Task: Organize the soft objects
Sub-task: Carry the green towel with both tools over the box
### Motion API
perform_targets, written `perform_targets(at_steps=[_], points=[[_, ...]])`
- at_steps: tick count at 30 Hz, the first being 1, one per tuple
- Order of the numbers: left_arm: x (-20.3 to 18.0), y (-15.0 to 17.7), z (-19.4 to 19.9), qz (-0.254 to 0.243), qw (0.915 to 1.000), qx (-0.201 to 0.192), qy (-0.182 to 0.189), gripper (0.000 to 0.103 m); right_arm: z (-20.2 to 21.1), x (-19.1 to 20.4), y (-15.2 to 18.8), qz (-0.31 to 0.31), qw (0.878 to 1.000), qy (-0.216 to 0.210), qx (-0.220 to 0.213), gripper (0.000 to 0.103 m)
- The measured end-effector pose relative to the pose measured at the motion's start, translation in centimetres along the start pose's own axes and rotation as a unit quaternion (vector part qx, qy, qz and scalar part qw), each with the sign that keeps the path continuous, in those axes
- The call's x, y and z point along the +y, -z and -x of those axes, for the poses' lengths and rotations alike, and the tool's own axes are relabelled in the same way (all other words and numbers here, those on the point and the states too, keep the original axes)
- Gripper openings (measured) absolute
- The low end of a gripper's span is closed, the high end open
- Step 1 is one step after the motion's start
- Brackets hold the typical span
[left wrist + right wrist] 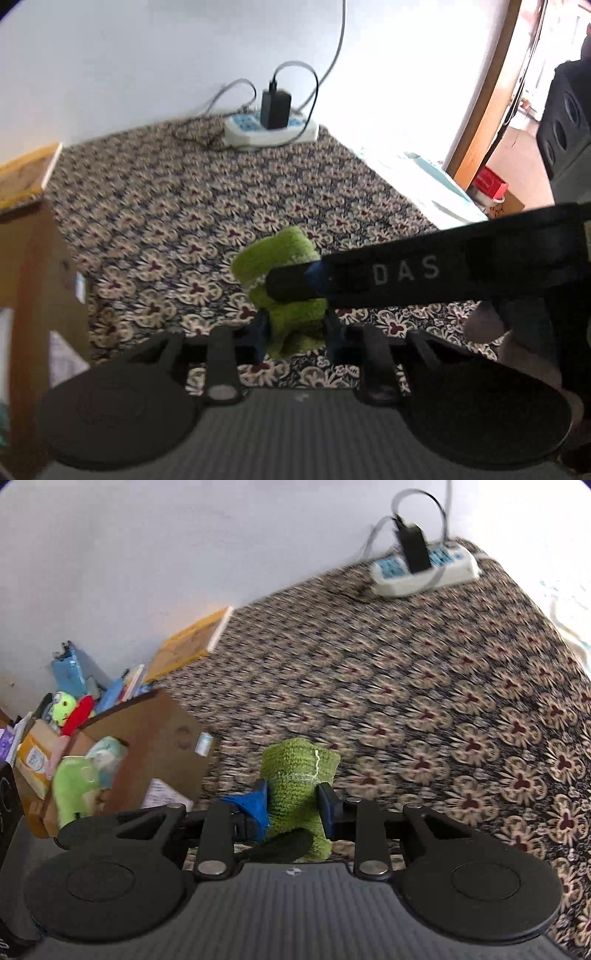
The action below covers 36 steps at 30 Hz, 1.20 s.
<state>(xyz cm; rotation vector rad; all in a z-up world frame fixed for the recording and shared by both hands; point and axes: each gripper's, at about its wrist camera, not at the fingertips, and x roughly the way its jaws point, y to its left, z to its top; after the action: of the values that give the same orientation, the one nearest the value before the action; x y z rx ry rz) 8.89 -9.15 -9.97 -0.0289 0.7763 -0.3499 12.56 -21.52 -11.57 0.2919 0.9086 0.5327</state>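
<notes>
A green knitted soft piece (284, 258) hangs above the patterned bedspread (184, 206). My left gripper (295, 332) is shut on its lower part. My right gripper (293, 801) is shut on it too; one right finger (295, 282) crosses it from the right in the left wrist view. In the right wrist view the green piece (299, 771) sticks up between the blue pads (260, 803). A cardboard box (147, 746) at the left holds a green plush (74, 786) and other soft toys (70, 709).
A white power strip (269, 129) with a black charger and cables lies at the bed's far edge by the wall. A wooden piece (26, 173) stands at the left. A doorway with a speaker (561, 122) is at the right. Books lean behind the box (192, 642).
</notes>
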Motion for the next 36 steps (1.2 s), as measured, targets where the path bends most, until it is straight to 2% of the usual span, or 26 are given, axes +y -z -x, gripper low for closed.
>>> perform_targets(at_steps=[3,8,16,24,30,34,36], points=[[0.9,0.3,2.8,-0.001,0.9997,-0.023,0.002,0.022,0.7,2.5,0.1,0.015,1.0,-0.018,-0.018,0.012],[3.2,0.9,7.4,-0.011,0.998,-0.06,-0.018,0.022,1.8,7.1,0.7,0.049,0.996,-0.04,-0.056,0.012],[9.0,2.0,14.1,-0.009,0.9942,-0.094,-0.052,0.022,0.1,14.4,0.9,0.088,0.989,-0.084,-0.082,0.012],[15.0,3.8,15.2,0.018,0.9958,-0.062,-0.065,0.022,-4.3,19.7,2.4,0.1,0.99,-0.084,-0.056,0.013],[17.3,5.3,13.8,0.019,0.9982,-0.023,-0.051,0.024,-6.5,21.5,3.9,0.124,0.991,-0.042,-0.034,0.013],[17.8,6.0,13.2,0.007,0.9992,-0.003,-0.04,0.045,-7.6,21.8,4.3,0.13,0.991,-0.008,-0.008,0.014],[18.0,6.2,13.4,0.005,0.9993,-0.005,-0.037,0.047,-7.8,22.1,4.5,0.132,0.991,0.013,0.006,0.015]])
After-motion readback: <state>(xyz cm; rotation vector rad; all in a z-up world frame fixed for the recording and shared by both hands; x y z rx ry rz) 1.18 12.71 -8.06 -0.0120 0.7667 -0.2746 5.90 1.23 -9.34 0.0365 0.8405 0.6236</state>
